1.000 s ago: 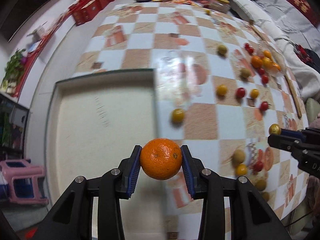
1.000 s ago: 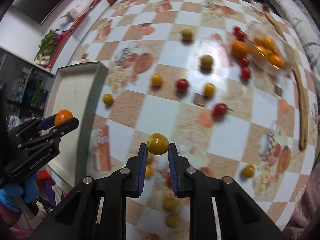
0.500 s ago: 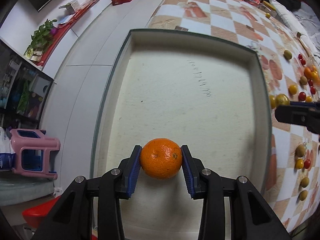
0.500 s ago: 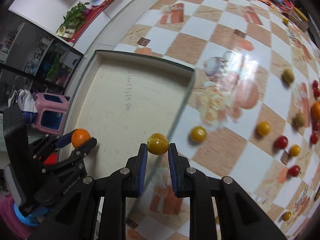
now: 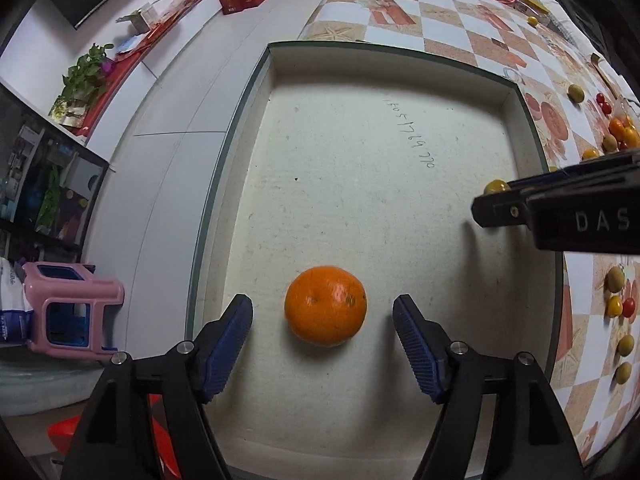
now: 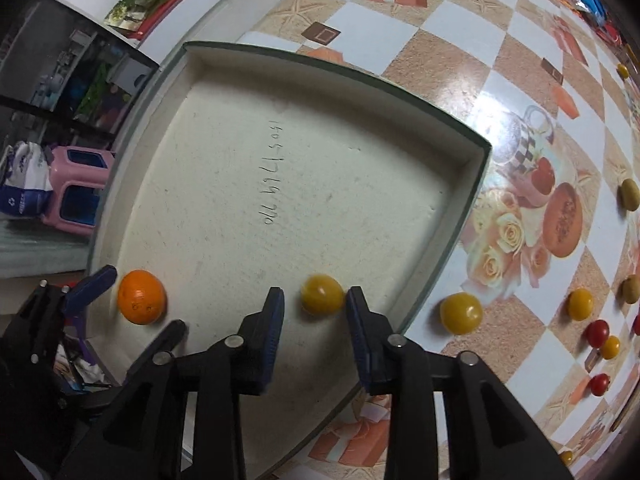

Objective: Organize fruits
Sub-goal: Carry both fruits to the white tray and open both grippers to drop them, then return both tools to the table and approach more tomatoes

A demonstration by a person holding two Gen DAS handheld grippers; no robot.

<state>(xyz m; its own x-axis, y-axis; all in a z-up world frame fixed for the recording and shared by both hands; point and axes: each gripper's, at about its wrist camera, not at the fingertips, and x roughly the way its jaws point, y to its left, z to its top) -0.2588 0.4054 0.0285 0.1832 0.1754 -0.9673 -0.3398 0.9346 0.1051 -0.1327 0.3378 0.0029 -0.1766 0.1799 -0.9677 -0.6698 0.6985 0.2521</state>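
A shallow white tray (image 5: 516, 92) (image 6: 476, 184) lies at the table's left end. An orange (image 5: 325, 305) (image 6: 141, 297) rests on the tray floor. My left gripper (image 5: 322, 332) is open, its pads on either side of the orange and apart from it. My right gripper (image 6: 315, 304) is open over the tray, with a small yellow tomato (image 6: 322, 294) (image 5: 496, 186) loose between its pads. The right gripper also shows in the left wrist view (image 5: 496, 204), at the tray's right side.
Several small yellow, red and green fruits lie on the checkered tablecloth (image 6: 520, 56) right of the tray, one yellow tomato (image 6: 461, 313) close to its wall. A bowl of oranges (image 5: 622, 130) stands farther off. A pink stool (image 5: 60, 308) is on the floor beyond the table's left edge.
Both grippers have opened. The orange now sits on the tray floor, released by the left gripper. The right gripper moved over the tray and loosened from the yellow tomato.
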